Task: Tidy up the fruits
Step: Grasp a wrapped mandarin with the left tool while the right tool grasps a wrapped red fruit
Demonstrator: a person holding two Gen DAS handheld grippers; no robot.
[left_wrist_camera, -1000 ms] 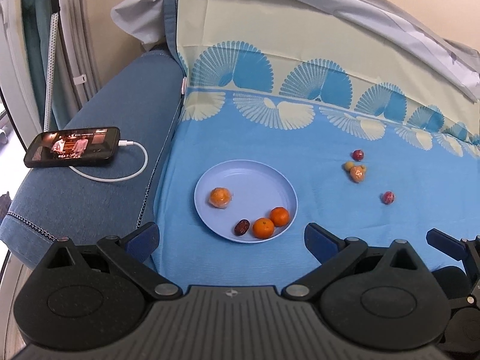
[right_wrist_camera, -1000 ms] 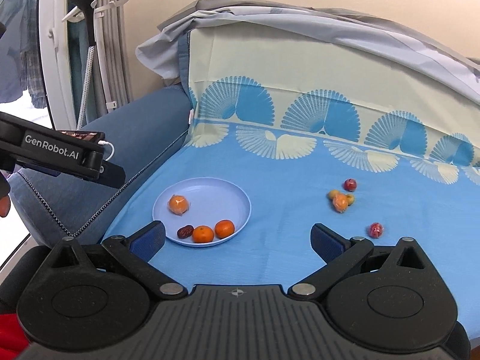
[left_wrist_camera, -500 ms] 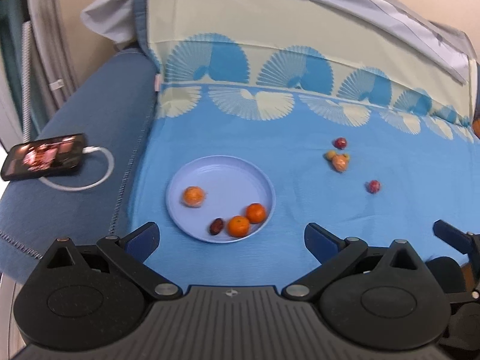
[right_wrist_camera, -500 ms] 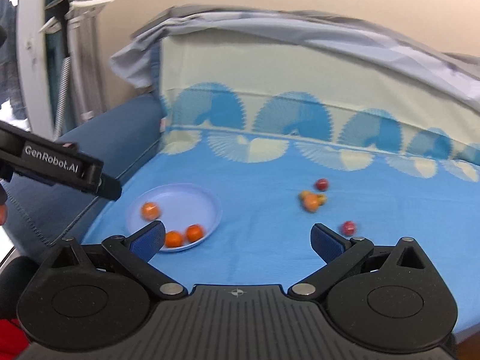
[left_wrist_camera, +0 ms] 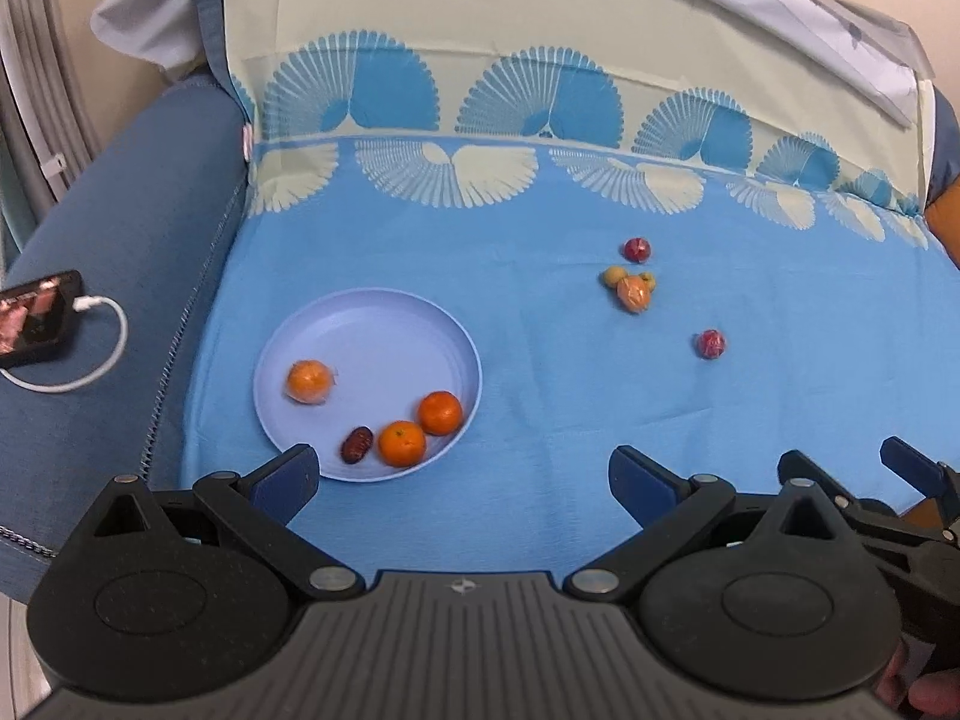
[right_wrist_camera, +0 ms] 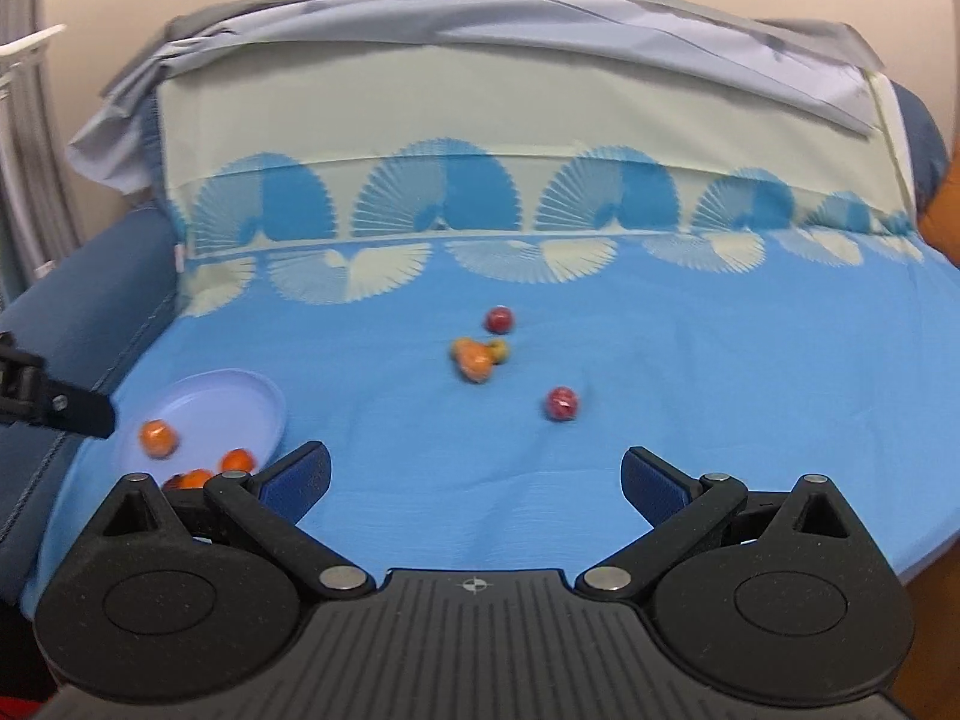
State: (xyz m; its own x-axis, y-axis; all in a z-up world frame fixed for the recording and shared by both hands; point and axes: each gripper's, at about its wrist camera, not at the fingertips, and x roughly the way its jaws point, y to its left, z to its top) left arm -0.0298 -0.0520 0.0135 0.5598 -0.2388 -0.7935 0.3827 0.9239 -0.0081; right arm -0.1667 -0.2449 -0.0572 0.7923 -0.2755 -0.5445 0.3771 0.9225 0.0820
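left tool [left_wrist_camera: 462,480]: black ribbed body, blue pads (silver pivot screws) | right tool [right_wrist_camera: 475,482]: same

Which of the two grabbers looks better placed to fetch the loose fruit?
Probably the right gripper: open, with the near red fruit almost straight ahead. The left gripper sits by the plate.

I see a sofa [left_wrist_camera: 114,276] whose seat is covered by a blue cloth [left_wrist_camera: 540,396] with a fan pattern. A lavender plate [left_wrist_camera: 384,324] lies on the cloth toward the left. To its right, loose on the cloth, sit two red fruits [left_wrist_camera: 636,249] [left_wrist_camera: 710,343] and a tight cluster of an orange [left_wrist_camera: 633,293] touching small yellowish fruits [left_wrist_camera: 613,275]. On the bare blue armrest, left of the cloth, lies a phone [left_wrist_camera: 37,318] with a white cable [left_wrist_camera: 102,354] plugged in.
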